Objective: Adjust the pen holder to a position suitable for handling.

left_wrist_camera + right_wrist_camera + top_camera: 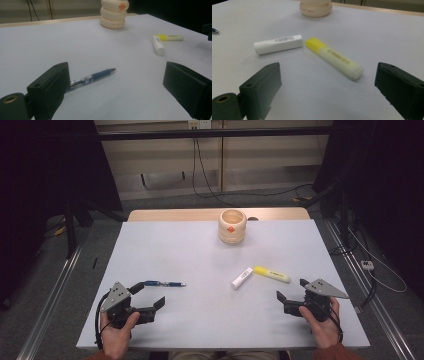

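A blue pen [165,283] [93,77] lies on the white table [200,260], just ahead of my left gripper [148,295] [117,90], which rests open at the near left with nothing between its jaws. A white tube [242,277] [278,44] and a yellow highlighter [271,274] [334,57] lie together right of the middle. My right gripper [291,290] [328,91] sits open at the near right, its jaws facing the highlighter and apart from it. A cream ringed pot [232,225] [114,13] stands at the far edge.
Beyond the table [362,22] lies a floor with cables [210,190] and dark stands at both sides. A metal rail [55,290] runs along the left of the table, another along the right [365,295].
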`<state>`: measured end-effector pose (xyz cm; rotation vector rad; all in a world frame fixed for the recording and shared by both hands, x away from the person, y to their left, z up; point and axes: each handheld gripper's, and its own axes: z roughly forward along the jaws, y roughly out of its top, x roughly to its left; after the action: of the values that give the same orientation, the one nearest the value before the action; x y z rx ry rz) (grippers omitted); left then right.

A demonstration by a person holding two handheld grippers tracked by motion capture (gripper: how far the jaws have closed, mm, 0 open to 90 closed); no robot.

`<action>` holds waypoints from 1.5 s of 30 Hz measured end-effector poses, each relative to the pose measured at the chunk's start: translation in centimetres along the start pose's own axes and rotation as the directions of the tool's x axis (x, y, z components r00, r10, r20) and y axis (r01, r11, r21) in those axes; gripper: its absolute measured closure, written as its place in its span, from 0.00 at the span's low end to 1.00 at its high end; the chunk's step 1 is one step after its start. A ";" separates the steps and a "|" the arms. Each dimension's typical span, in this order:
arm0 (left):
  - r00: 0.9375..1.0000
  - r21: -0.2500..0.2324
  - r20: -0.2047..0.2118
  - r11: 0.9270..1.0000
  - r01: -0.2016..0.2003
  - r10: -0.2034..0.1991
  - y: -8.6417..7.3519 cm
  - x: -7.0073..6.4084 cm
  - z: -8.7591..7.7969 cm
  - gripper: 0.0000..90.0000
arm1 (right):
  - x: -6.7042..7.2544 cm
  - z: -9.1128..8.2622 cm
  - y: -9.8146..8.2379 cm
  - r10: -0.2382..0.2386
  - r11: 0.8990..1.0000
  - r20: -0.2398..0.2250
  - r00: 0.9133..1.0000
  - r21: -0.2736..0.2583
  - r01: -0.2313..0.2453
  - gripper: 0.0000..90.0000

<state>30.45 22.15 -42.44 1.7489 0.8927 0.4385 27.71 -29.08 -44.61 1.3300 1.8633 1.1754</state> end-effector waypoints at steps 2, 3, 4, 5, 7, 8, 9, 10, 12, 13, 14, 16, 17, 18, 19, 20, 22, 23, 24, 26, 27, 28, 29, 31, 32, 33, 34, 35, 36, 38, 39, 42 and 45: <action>1.000 0.007 0.000 1.000 -0.003 0.003 0.0 0.0 0.1 0.08 | 0.0 0.0 0.0 0.003 1.000 -0.003 1.000 -0.001 -0.003 0.07; 1.000 0.010 -0.002 1.000 -0.003 0.003 0.0 0.0 0.1 0.08 | 0.0 0.0 0.0 0.007 1.000 -0.008 1.000 -0.002 -0.007 0.07; 1.000 0.010 -0.002 1.000 0.000 0.000 0.0 0.0 0.2 0.08 | 0.0 0.1 0.0 0.011 1.000 -0.013 1.000 -0.003 -0.011 0.06; 1.000 0.013 0.000 1.000 -0.002 0.002 0.0 0.0 0.2 0.08 | 0.0 0.1 0.0 0.009 1.000 -0.025 1.000 -0.002 -0.009 0.06; 1.000 0.009 -0.005 1.000 -0.003 0.003 0.1 0.1 0.2 0.08 | 0.2 0.2 0.0 -0.003 1.000 -0.061 0.998 0.000 0.003 0.05; 1.000 0.009 -0.005 1.000 -0.003 0.003 0.1 0.1 0.2 0.08 | 0.3 0.2 0.0 -0.008 1.000 -0.070 0.998 0.001 0.008 0.05; 1.000 0.009 -0.008 1.000 0.004 -0.004 0.0 0.1 0.2 0.08 | 0.5 0.2 0.1 -0.010 1.000 -0.073 0.997 0.001 0.010 0.05; 1.000 0.009 -0.008 1.000 0.004 -0.004 0.0 0.1 0.2 0.08 | 0.6 0.2 0.1 -0.015 1.000 -0.082 0.997 0.001 0.015 0.05; 1.000 0.015 -0.013 1.000 0.001 -0.001 -0.1 0.2 0.1 0.08 | 0.7 0.3 0.2 -0.011 1.000 -0.091 0.996 0.002 0.011 0.05; 1.000 0.015 -0.013 1.000 0.003 -0.003 -0.1 0.2 0.1 0.08 | 0.7 0.4 0.2 -0.011 1.000 -0.091 0.996 0.003 0.011 0.05; 1.000 0.013 -0.012 1.000 0.007 -0.007 -0.1 0.2 0.1 0.08 | 0.7 0.5 0.2 -0.002 1.000 -0.089 0.996 0.002 0.002 0.05; 1.000 0.017 -0.011 1.000 0.003 -0.003 -0.1 0.1 0.0 0.08 | 0.6 0.7 0.4 0.013 1.000 -0.096 0.995 0.005 -0.013 0.05; 1.000 0.022 -0.008 1.000 -0.001 0.001 -0.1 0.1 0.1 0.08 | 0.6 0.8 0.5 0.015 1.000 -0.099 0.995 0.006 -0.014 0.05; 1.000 0.023 -0.007 1.000 0.000 0.001 -0.1 0.1 0.1 0.08 | 0.6 0.9 0.6 0.016 1.000 -0.102 0.995 0.006 -0.015 0.05; 1.000 0.022 -0.006 1.000 0.003 -0.003 -0.1 0.0 0.2 0.08 | 0.6 1.1 0.7 0.012 1.000 -0.101 0.995 0.007 -0.011 0.06; 1.000 0.023 -0.004 1.000 0.003 -0.003 -0.1 0.0 0.2 0.08 | 0.7 1.3 0.9 0.008 1.000 -0.099 0.995 0.011 -0.007 0.06; 1.000 0.021 -0.005 1.000 0.002 -0.002 -0.1 0.0 0.1 0.08 | 0.6 1.7 1.2 0.014 1.000 -0.103 0.995 0.025 -0.011 0.06; 1.000 0.021 -0.007 1.000 -0.012 0.012 -0.1 0.0 0.1 0.08 | 0.6 2.0 1.5 0.009 1.000 -0.100 0.995 0.029 -0.007 0.06; 1.000 0.020 -0.010 1.000 -0.010 0.010 -0.1 0.0 0.1 0.08 | 0.7 2.2 1.8 0.010 0.999 -0.093 0.996 0.039 -0.006 0.06; 1.000 0.024 -0.010 1.000 0.003 -0.002 -0.2 0.1 0.2 0.08 | 0.7 2.4 2.4 -0.001 0.999 -0.091 0.996 0.042 0.005 0.05; 1.000 0.024 -0.010 1.000 0.003 -0.002 -0.2 0.1 0.2 0.08 | 0.6 2.5 2.7 -0.002 0.999 -0.097 0.995 0.045 0.007 0.04; 1.000 0.030 -0.013 1.000 0.000 0.000 -0.2 0.2 0.2 0.08 | 0.5 2.6 3.1 0.007 0.999 -0.103 0.995 0.050 -0.002 0.04; 1.000 0.032 -0.009 0.999 0.007 -0.007 -0.3 0.2 0.3 0.08 | 0.5 2.7 3.5 0.010 0.999 -0.106 0.994 0.053 -0.005 0.04; 1.000 0.031 -0.006 0.999 0.012 -0.012 -0.3 0.2 0.2 0.08 | 0.5 3.2 4.3 0.009 0.998 -0.105 0.994 0.064 -0.002 0.04; 1.000 0.032 -0.004 0.999 0.013 -0.012 -0.3 0.2 0.2 0.08 | 0.5 3.4 4.7 0.009 0.997 -0.109 0.994 0.075 -0.001 0.04; 1.000 0.032 -0.004 0.999 0.013 -0.012 -0.3 0.2 0.2 0.08 | 0.5 3.7 5.2 0.009 0.996 -0.117 0.993 0.087 0.001 0.05; 1.000 0.035 -0.002 0.999 0.010 -0.010 -0.3 0.1 0.2 0.08 | 0.5 4.0 5.6 0.006 0.995 -0.121 0.993 0.098 0.006 0.05; 1.000 0.035 0.000 0.999 0.007 -0.007 -0.2 0.1 0.2 0.08 | 0.5 4.3 6.0 0.002 0.995 -0.122 0.992 0.099 0.011 0.05; 1.000 0.035 0.000 0.999 0.007 -0.007 -0.2 0.1 0.2 0.08 | 0.5 4.5 6.5 0.006 0.996 -0.122 0.992 0.092 0.006 0.05; 1.000 0.034 0.003 0.999 0.007 -0.007 -0.2 0.1 0.2 0.08 | 0.5 4.9 7.3 0.009 0.997 -0.118 0.993 0.084 0.001 0.05; 1.000 0.034 0.002 0.999 0.008 -0.008 -0.2 0.2 0.2 0.08 | 0.4 5.2 7.8 0.003 0.997 -0.112 0.994 0.082 0.006 0.05; 1.000 0.033 0.006 0.999 0.009 -0.009 -0.2 0.2 0.4 0.08 | 0.1 6.3 9.0 0.007 0.997 -0.109 0.994 0.079 0.002 0.06; 1.000 0.046 0.005 0.999 0.011 -0.011 -0.2 0.1 0.5 0.08 | -0.1 7.6 10.2 -0.008 0.997 -0.091 0.996 0.081 0.015 0.07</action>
<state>30.76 21.90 -42.84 1.7855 0.9153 0.4088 38.57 -25.43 -39.04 1.3278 1.9999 1.1828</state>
